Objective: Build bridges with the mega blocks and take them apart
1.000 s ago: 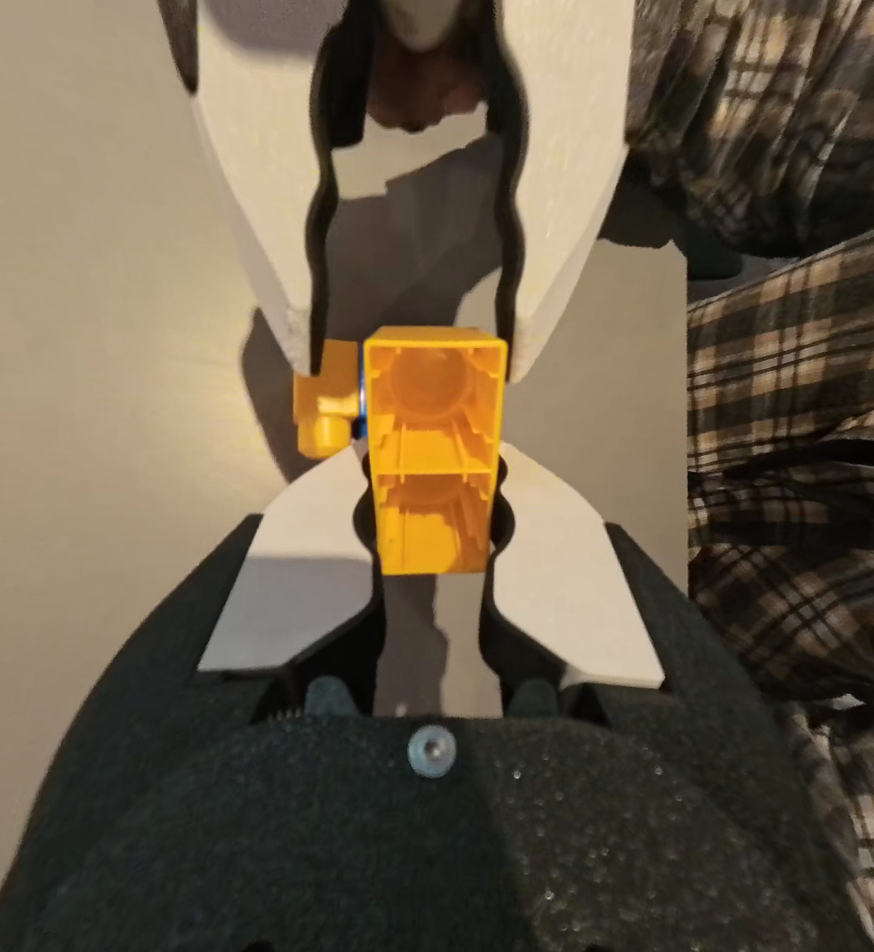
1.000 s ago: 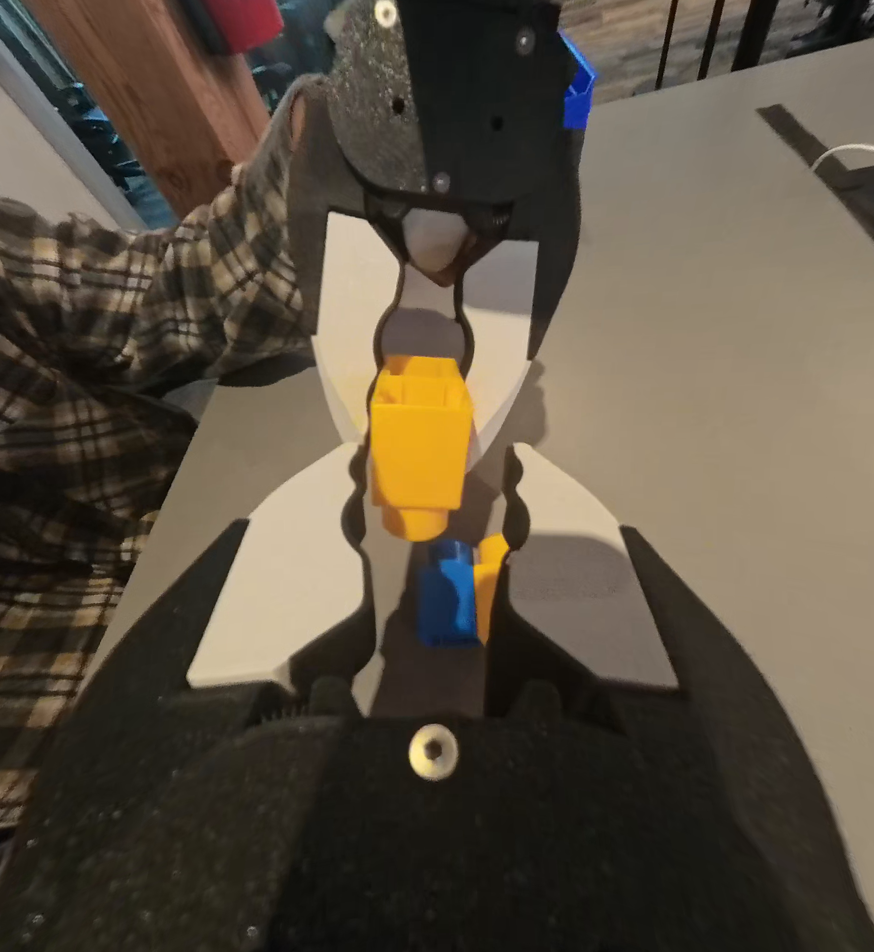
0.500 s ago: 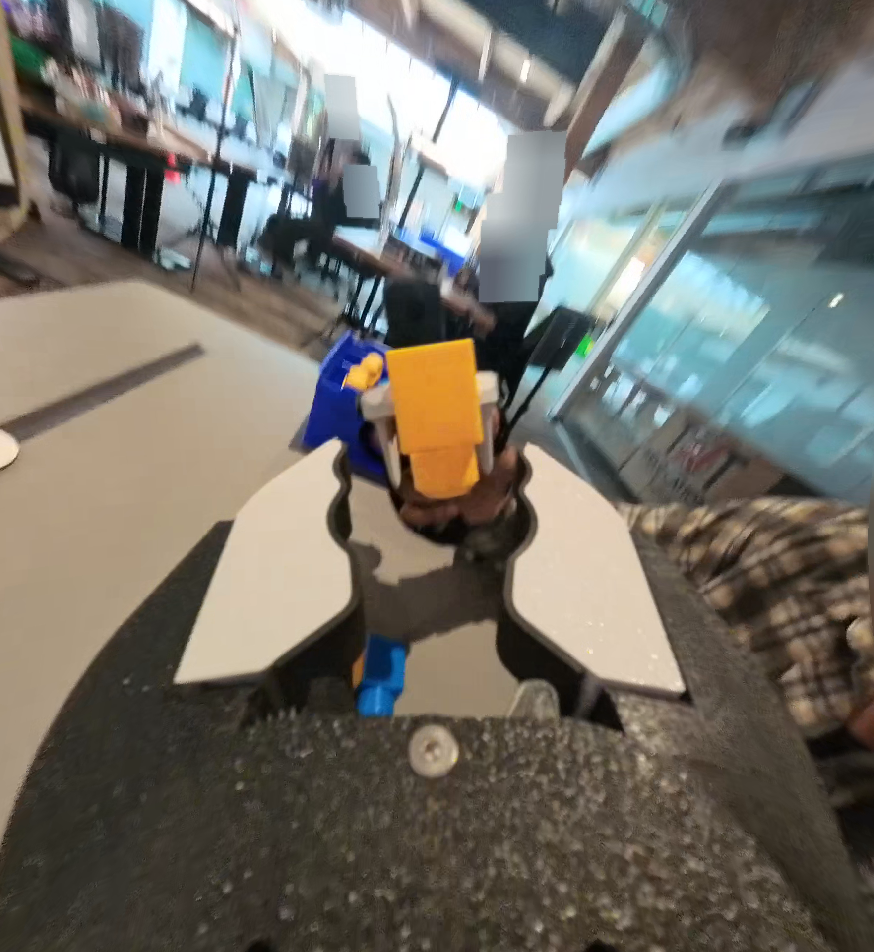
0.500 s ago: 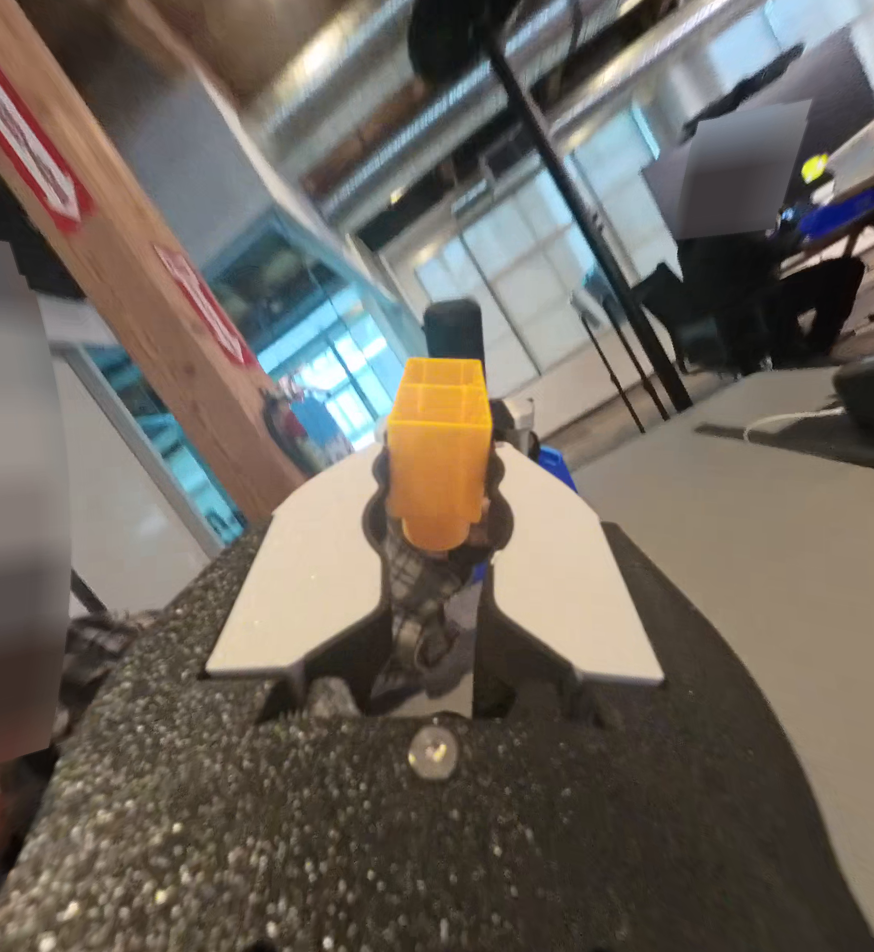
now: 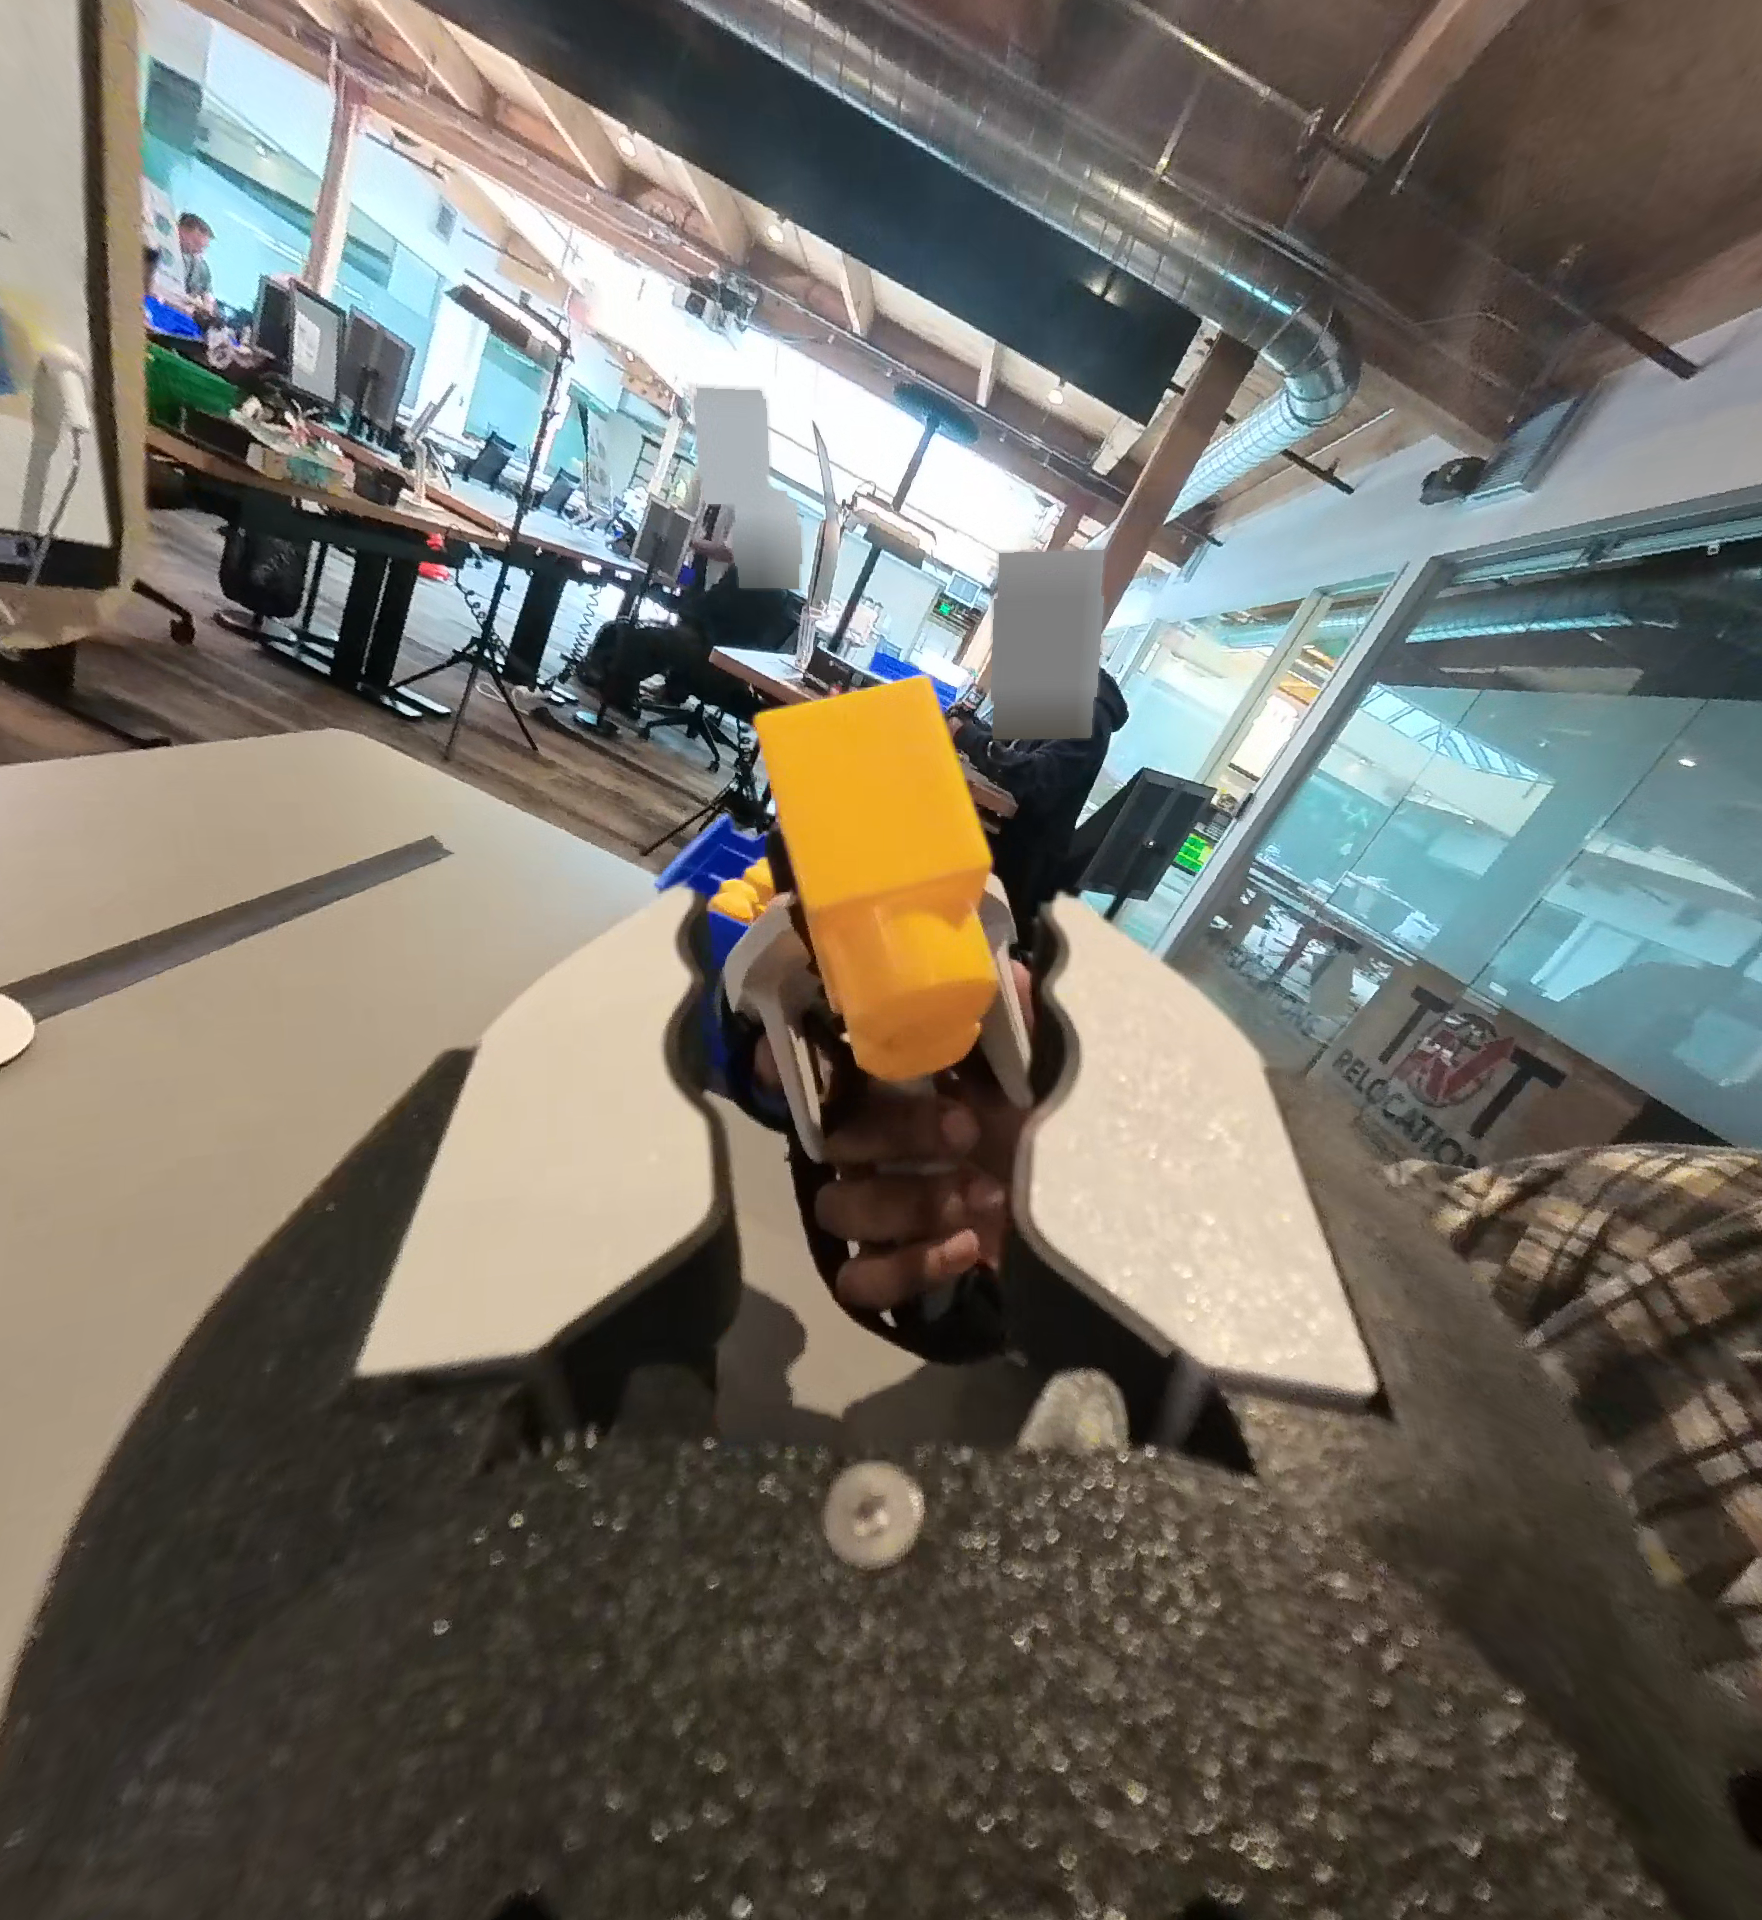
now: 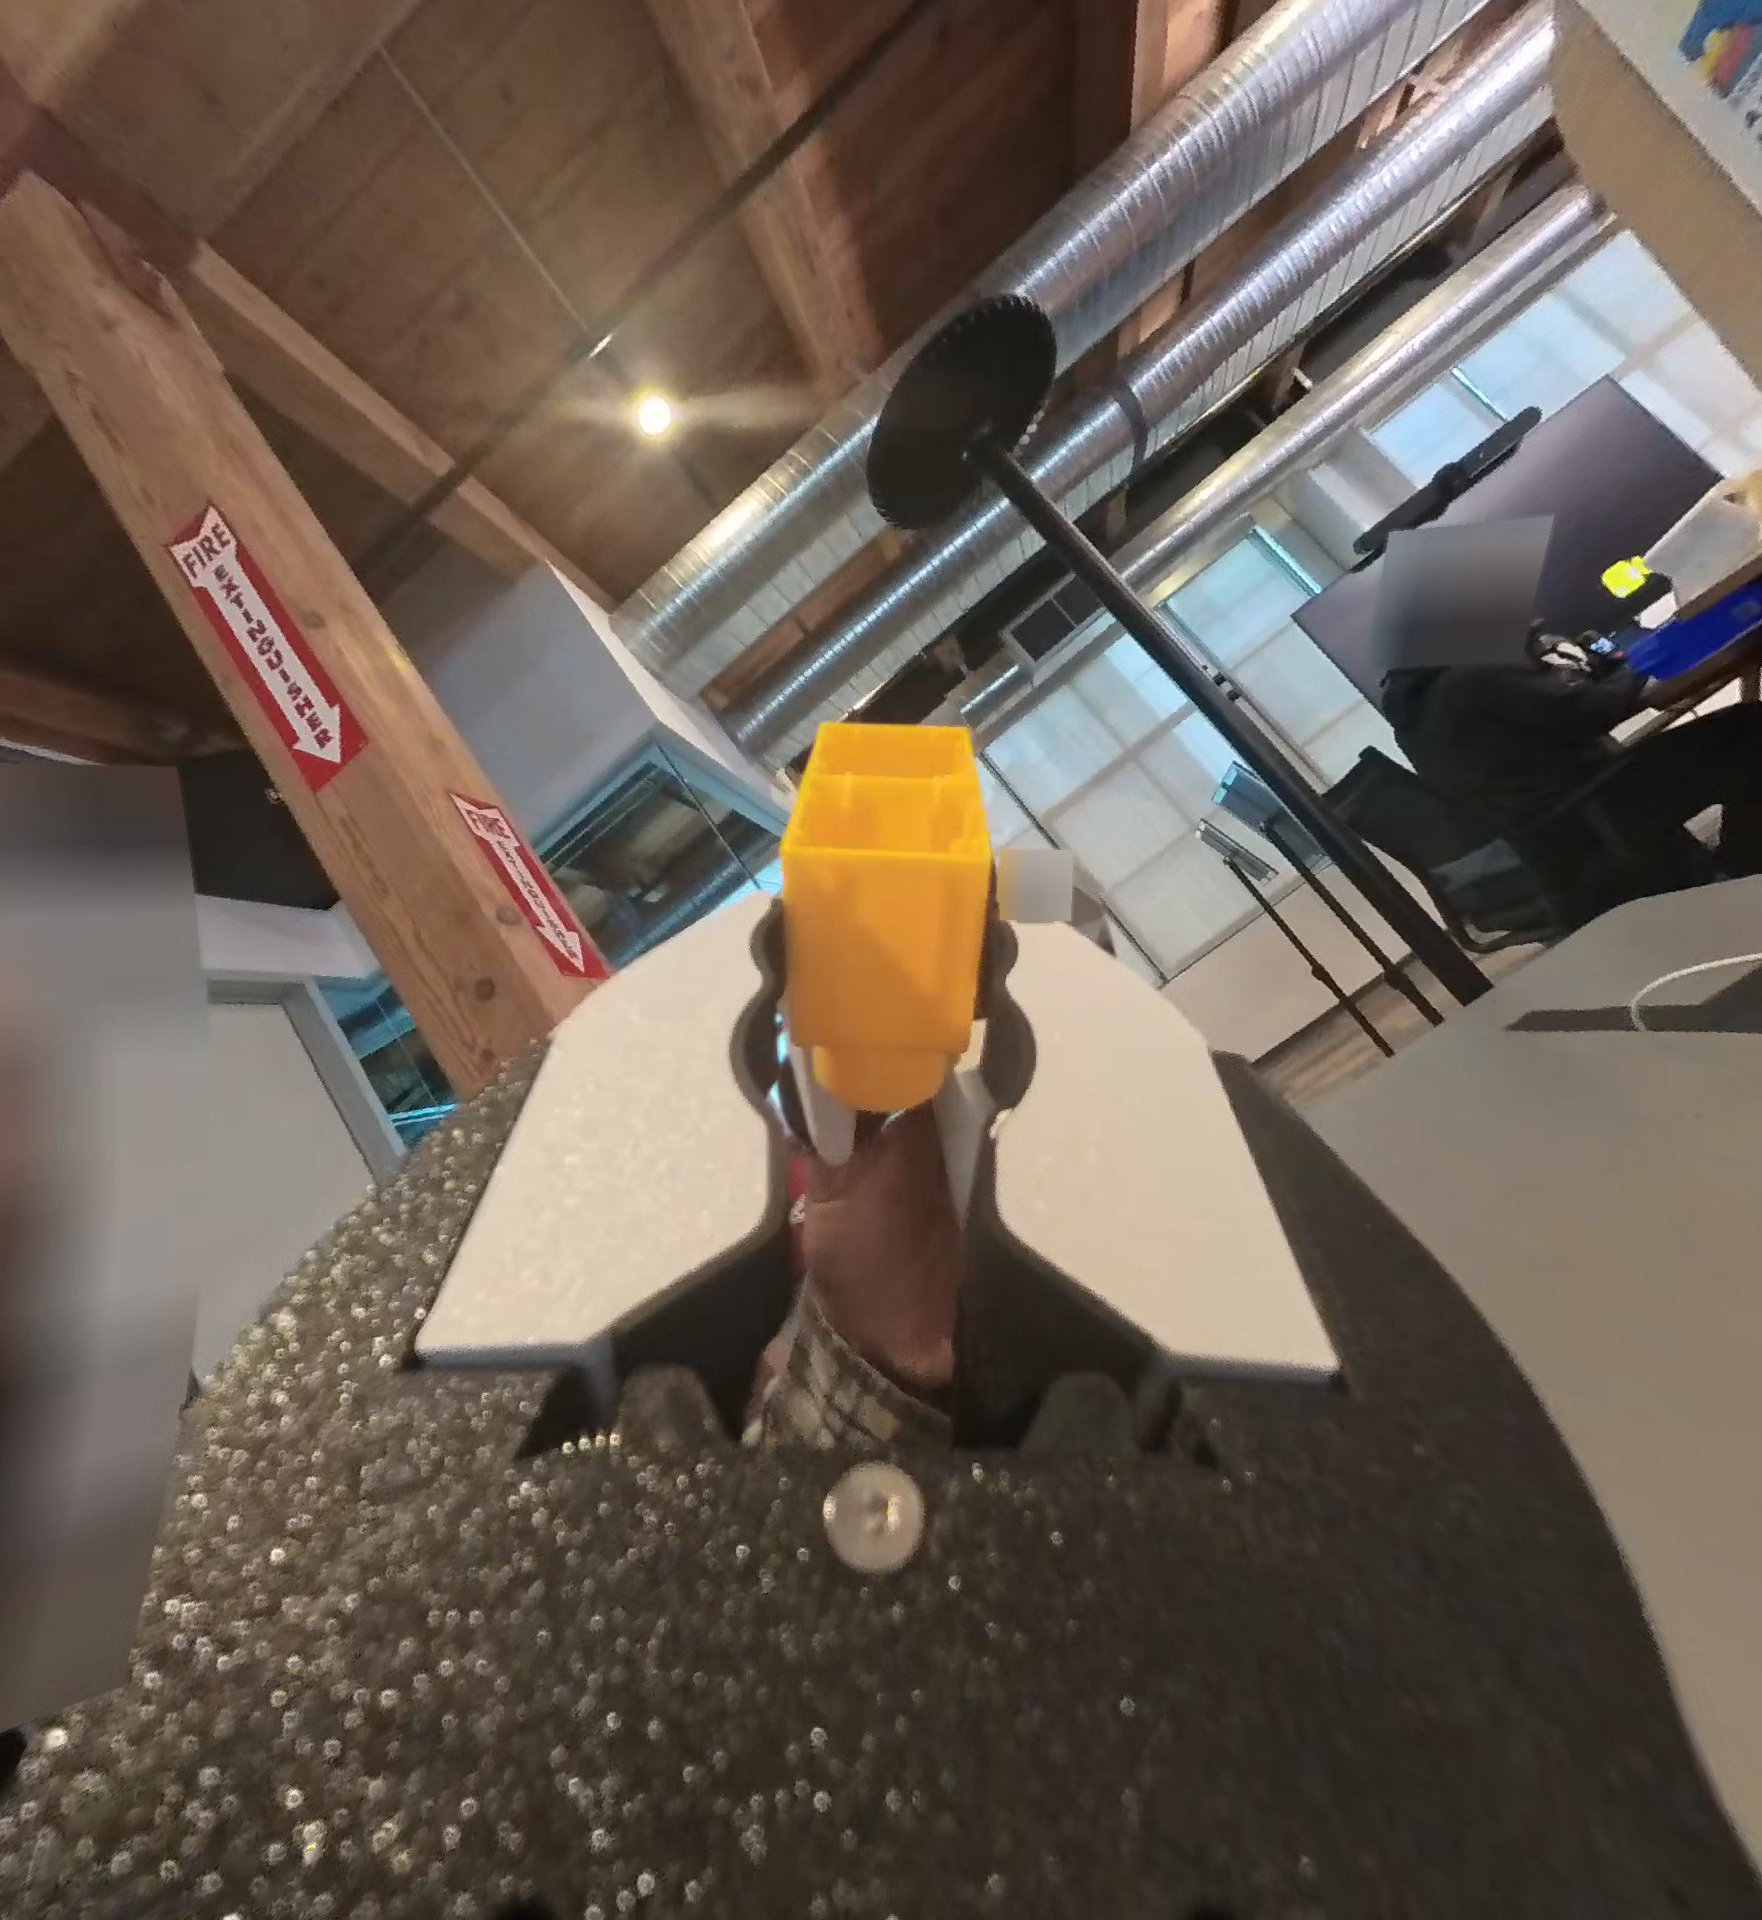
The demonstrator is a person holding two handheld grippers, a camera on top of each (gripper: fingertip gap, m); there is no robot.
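Fingers of the left gripper (image 5: 866,920) stand apart and empty. Just beyond, the right gripper (image 6: 887,932) clamps the yellow block (image 6: 882,894) in the air. Best to grip firmly and lower it slowly toward the blue bin (image 5: 709,858) on the table (image 5: 233,1091).

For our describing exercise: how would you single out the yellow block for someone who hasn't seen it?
Find the grey table, then the blue bin at its far edge. In front of the bin, the right gripper clamps the yellow block: tall, with one round stud, held in the air, unlike the yellow pieces inside.
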